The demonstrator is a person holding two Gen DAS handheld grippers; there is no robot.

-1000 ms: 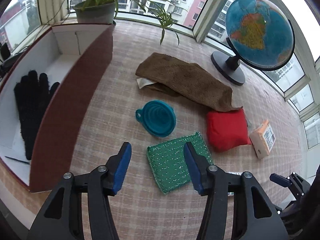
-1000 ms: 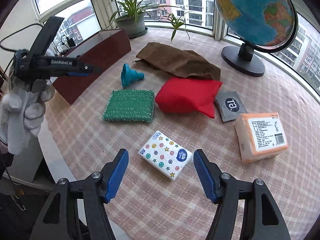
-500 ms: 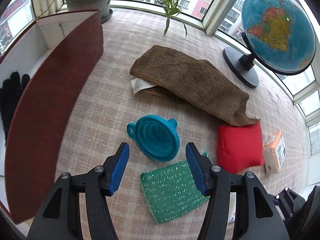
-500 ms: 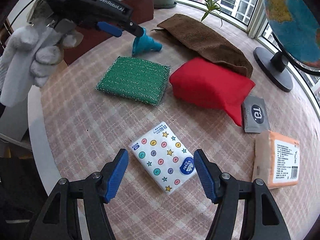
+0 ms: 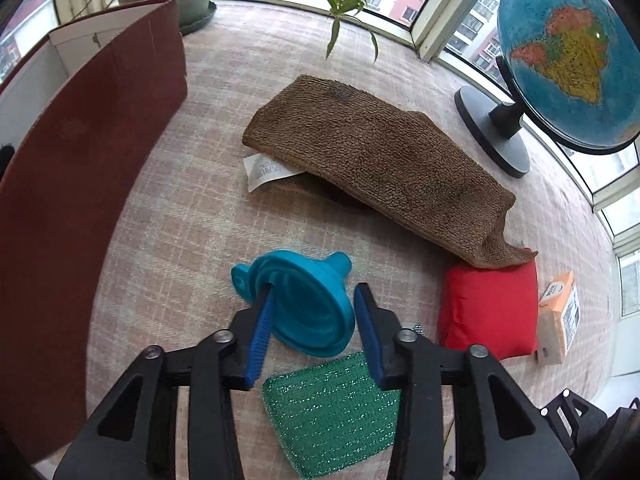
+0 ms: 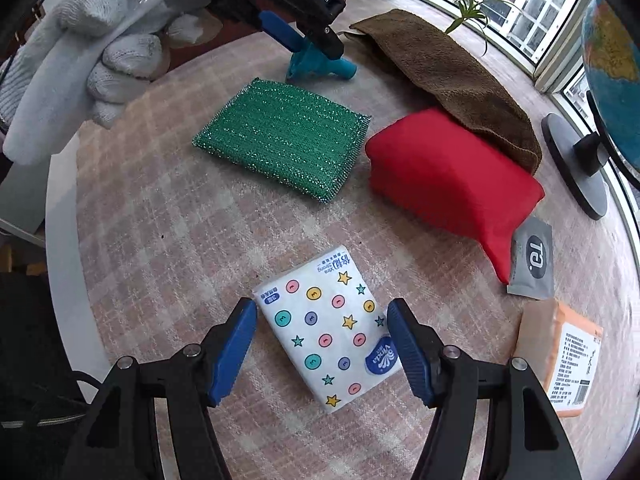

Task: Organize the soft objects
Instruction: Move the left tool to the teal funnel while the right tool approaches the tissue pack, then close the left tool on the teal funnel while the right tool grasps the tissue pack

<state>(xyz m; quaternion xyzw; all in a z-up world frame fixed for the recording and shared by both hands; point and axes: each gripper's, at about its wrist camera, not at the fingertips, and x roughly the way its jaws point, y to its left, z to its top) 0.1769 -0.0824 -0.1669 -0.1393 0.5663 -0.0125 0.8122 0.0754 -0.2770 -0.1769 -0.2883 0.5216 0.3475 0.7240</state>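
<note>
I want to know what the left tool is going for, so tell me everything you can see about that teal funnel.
The teal funnel looks like soft silicone: a ribbed, collapsible cone with a short spout and a small hanging tab with a hole. It lies tipped on its side on the checked tablecloth, wide mouth toward the camera, just beyond the green scouring pad. The left tool straddles it: one blue finger sits inside the mouth, the other outside the cone, not yet shut.

- Your left gripper (image 5: 312, 312) and right gripper (image 6: 322, 344) share black frames, silver screws and ribbed blue fingers (image 6: 234, 346).
- White "GenRobot.AI" lettering marks the left one.
- A white knit glove (image 6: 76, 68) covers your left hand.
</note>
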